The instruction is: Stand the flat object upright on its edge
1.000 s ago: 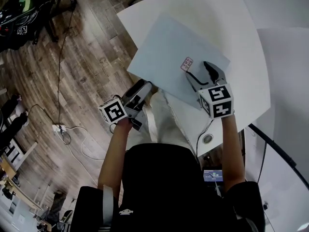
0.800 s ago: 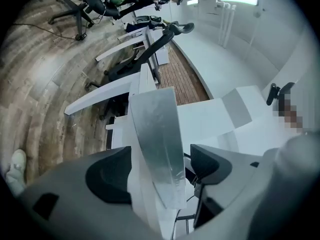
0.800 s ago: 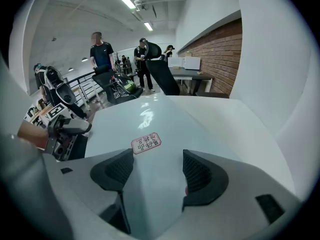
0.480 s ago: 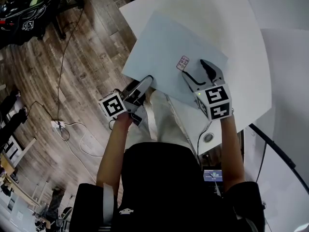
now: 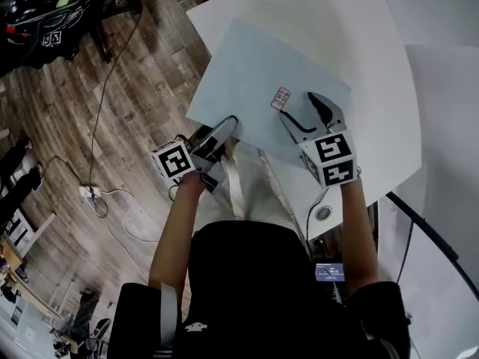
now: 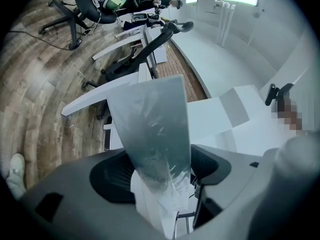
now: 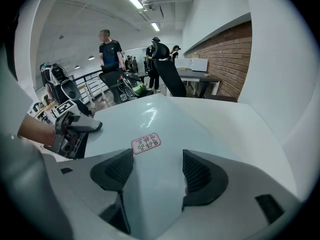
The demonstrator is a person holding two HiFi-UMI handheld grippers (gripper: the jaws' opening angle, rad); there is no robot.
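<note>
Reaching in from the left, the left gripper (image 5: pixel 219 129) is sitting at the near left corner of the flat pale blue sheet (image 5: pixel 262 73), where that corner is jutting out past the rim of the white counter (image 5: pixel 359 43) over the wooden floor (image 5: pixel 112 88). In the left gripper view its fingers (image 6: pixel 115 171) are standing apart, and the scuffed corner of the sheet (image 6: pixel 150 119) is running in between them and filling the gap. Whether the pads are pressing on it cannot be told.

The sheet is lying flat on the counter, with none of its edges raised. A small white sticker (image 5: pixel 281 98) with a red border is showing on its face, near the middle.

Just to the right of the sticker, the right gripper (image 5: pixel 298 107) is hovering over the near right part of the sheet. In the right gripper view its fingers (image 7: pixel 117 169) are spreading wide with only the sheet's face (image 7: pixel 150 119) showing between them, the sticker (image 7: pixel 146 143) just ahead of the left finger. The left gripper (image 7: pixel 75 126) is showing at that view's left edge. People (image 7: pixel 111 54) are standing in the room behind.
</note>
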